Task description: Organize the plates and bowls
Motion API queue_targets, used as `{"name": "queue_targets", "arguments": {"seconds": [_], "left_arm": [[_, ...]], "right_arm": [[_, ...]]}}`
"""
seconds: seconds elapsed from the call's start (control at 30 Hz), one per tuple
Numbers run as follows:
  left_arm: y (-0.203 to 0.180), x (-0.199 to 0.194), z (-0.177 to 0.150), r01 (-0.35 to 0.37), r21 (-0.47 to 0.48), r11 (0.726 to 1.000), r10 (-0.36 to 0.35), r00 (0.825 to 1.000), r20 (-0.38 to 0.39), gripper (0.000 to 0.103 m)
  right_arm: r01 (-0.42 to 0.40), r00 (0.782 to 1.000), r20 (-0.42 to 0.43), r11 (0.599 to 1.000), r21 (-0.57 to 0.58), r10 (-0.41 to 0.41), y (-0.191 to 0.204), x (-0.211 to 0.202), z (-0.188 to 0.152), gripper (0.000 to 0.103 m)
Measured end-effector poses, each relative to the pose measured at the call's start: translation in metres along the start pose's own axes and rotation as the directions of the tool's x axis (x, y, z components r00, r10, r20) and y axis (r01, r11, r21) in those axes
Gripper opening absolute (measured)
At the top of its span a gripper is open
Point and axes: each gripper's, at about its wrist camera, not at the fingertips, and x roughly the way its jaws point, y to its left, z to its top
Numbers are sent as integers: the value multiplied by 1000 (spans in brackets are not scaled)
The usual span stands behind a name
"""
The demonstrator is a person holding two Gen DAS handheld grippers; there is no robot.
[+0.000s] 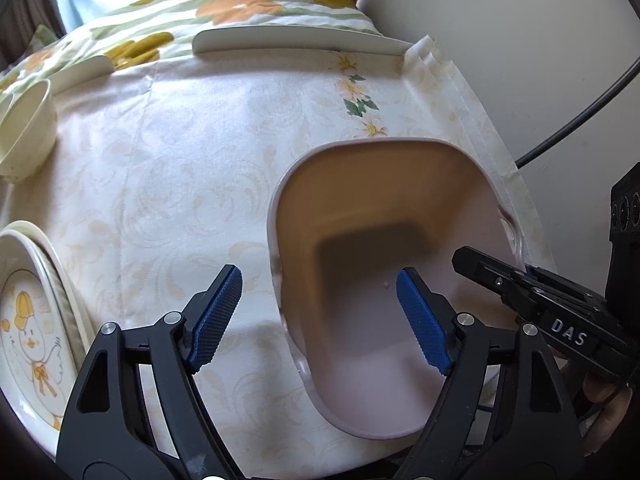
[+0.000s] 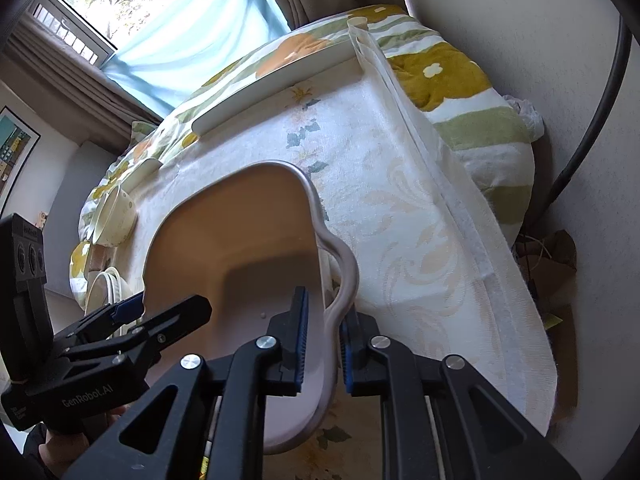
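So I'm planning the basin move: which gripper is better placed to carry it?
Right. The right gripper already pinches the pink basin wall, while the left gripper is open, merely straddling its other wall.

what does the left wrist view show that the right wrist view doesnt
Only the left wrist view shows the face of the cartoon duck plate stacked at the table's near left, and both open fingers of the left gripper straddling the tub's left wall.

Only the right wrist view shows the window, a framed picture, and the right gripper shut on the tub's wavy rim.

Both show the pink tub, the cream bowl, the long white plate at the far edge, and the floral tablecloth.
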Motion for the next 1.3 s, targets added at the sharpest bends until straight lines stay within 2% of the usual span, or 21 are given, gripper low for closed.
{"name": "queue_targets", "arguments": {"seconds": [0.03,0.1,0.33,0.53,0.63,0.67,0.7,0.73,0.77,0.83,0.9,0.97,1.03,1.13,1.23,1.3], "left_arm": [[0,-1,1,-5,1,1000,5,1000,2,78],[0,-3,1,-9,4,1000,9,1000,5,78],[3,-32,-1,-13,9,1000,13,999,36,79],[8,-91,1,-51,-2,999,51,990,133,79],[14,-130,3,-88,-22,996,91,974,207,79],[17,-146,4,-114,-37,993,119,963,240,85],[21,-157,4,-140,-51,989,148,952,268,96],[26,-172,4,-175,-69,982,188,933,306,101],[30,-185,4,-203,-83,976,219,912,347,103],[39,-202,6,-234,-90,968,250,883,396,103],[52,-215,9,-263,-94,960,278,873,401,103],[70,-225,13,-287,-110,952,307,861,407,103],[90,-233,16,-288,-135,948,318,854,411,103],[123,-242,22,-255,-156,954,297,863,409,103],[160,-245,32,-271,-182,945,322,864,387,103],[183,-246,39,-288,-199,937,344,861,374,103]], "right_arm": [[-3,1000,4,1000,7,3,-1,-1,0,46],[-15,1000,14,1000,25,15,-4,-3,-1,55],[-9,999,43,1000,20,8,-1,-26,-1,55],[23,992,128,998,-61,-15,21,-72,5,55],[10,986,165,992,-126,11,43,-92,13,55],[3,984,178,988,-152,24,52,-97,17,56],[-4,981,192,985,-175,38,60,-102,21,69],[-13,977,208,980,-199,55,70,-106,24,90],[-28,970,229,974,-226,81,80,-110,26,96],[-56,957,261,961,-270,129,98,-115,32,99],[-92,952,252,949,-303,173,116,-113,38,99],[-114,957,216,937,-330,192,138,-107,45,99],[-115,962,192,924,-365,196,159,-100,50,99],[-112,960,190,908,-403,203,192,-93,56,99],[-69,966,200,906,-419,166,221,-80,65,99],[-86,970,168,898,-432,174,240,-65,73,99]]}}
